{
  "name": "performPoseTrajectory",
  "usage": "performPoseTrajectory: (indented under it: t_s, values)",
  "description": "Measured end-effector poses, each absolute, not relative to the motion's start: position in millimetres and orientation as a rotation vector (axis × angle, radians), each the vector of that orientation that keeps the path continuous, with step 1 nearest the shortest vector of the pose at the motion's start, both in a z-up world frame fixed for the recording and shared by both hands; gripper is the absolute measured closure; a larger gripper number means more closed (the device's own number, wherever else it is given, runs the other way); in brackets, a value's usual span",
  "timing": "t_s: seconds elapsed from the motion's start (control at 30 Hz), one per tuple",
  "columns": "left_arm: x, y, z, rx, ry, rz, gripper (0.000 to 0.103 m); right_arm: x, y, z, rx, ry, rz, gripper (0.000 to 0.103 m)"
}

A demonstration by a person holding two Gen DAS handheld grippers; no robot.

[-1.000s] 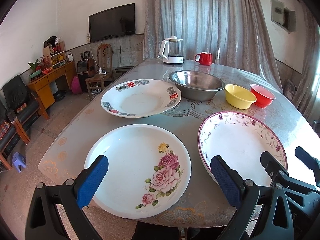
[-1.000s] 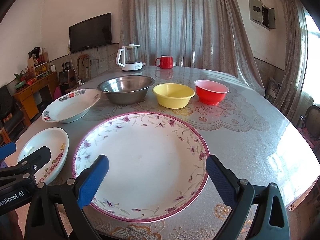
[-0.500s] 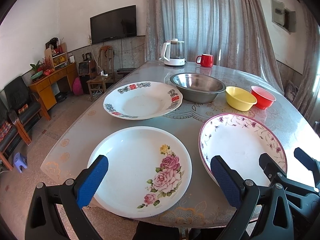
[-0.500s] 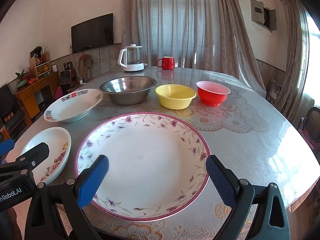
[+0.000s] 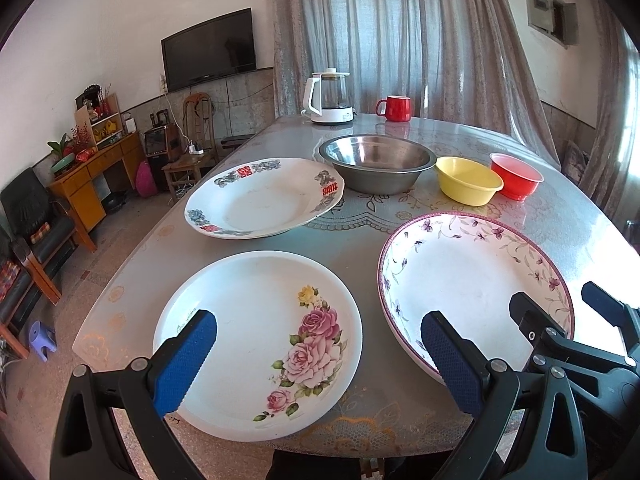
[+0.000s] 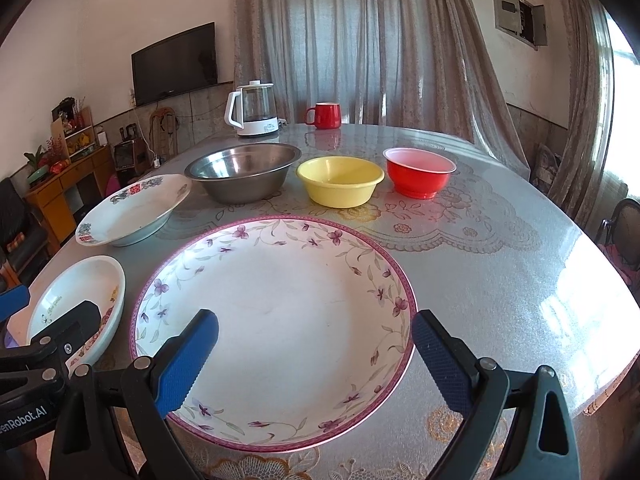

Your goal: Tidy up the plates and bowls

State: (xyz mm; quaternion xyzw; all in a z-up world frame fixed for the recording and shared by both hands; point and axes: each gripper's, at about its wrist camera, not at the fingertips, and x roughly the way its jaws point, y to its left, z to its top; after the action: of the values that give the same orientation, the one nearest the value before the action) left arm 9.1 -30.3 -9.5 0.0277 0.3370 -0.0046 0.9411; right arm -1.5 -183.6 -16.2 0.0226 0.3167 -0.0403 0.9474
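nearby, kettle [image 6: 252, 110] and mug [image 6: 325, 115] stand behind steel bowl [image 6: 243, 172].

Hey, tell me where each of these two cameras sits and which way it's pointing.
Left wrist: on the left gripper, facing across the table over the white rose-printed plate; its open blue jaws and the right gripper show.
Right wrist: on the right gripper, over the purple-rimmed floral plate; open jaws show.
Shared: both plates, steel bowl, yellow bowl, red bowl.

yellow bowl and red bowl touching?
Apart. The right wrist view shows a strip of table between the yellow bowl and the red bowl.
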Motion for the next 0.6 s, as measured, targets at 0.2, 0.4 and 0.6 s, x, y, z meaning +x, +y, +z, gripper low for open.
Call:
performPoseTrajectory:
  t_s: [0.2,0.4,0.6]
  values:
    - [11.0,-34.3,-10.9,0.069,0.693,-0.019,0.000,-0.2,-186.7,-18.2,0.053,0.650,-0.086,0.004]
    - [13.9,-37.9,-11.0,0.079,0.696,-0.029,0.000,1.8,-190.8,-16.9,0.060,0.648,-0.092,0.004]
    - [17.9,-43.8,-11.1,0.090,0.700,-0.053,0.000,5.1,-198.2,-16.2,0.069,0.650,-0.103,0.004]
